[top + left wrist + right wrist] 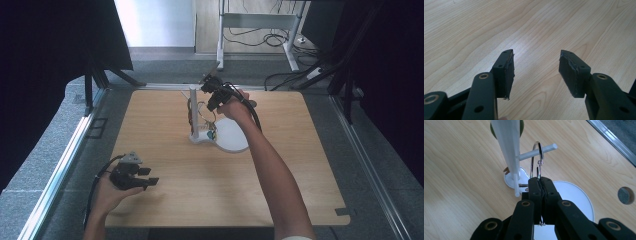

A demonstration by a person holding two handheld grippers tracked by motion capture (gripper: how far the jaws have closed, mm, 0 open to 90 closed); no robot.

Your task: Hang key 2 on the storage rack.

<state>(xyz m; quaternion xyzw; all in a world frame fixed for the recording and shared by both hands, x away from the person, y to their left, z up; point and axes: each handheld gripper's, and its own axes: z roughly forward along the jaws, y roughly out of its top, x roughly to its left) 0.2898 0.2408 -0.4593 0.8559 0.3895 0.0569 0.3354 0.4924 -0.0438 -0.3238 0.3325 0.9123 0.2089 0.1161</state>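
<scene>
A white stand [193,112] with an upright post [507,142] and thin side pegs rises from a round white base [234,139] at the middle back of the wooden table. A metal ring [537,160] loops over one peg [547,147]. My right gripper [540,181] is shut on the ring's lower part, just beside the post; from above it sits near the stand's top [212,100]. My left gripper [151,177] lies low at the front left, jaws wide open over bare wood [536,65], holding nothing.
Small coloured trinkets [211,133] hang on the stand's lower pegs. A green item [521,126] peeks out behind the post. A round hole [625,195] is in the tabletop near a metal rail [614,140]. Dark curtains flank the table.
</scene>
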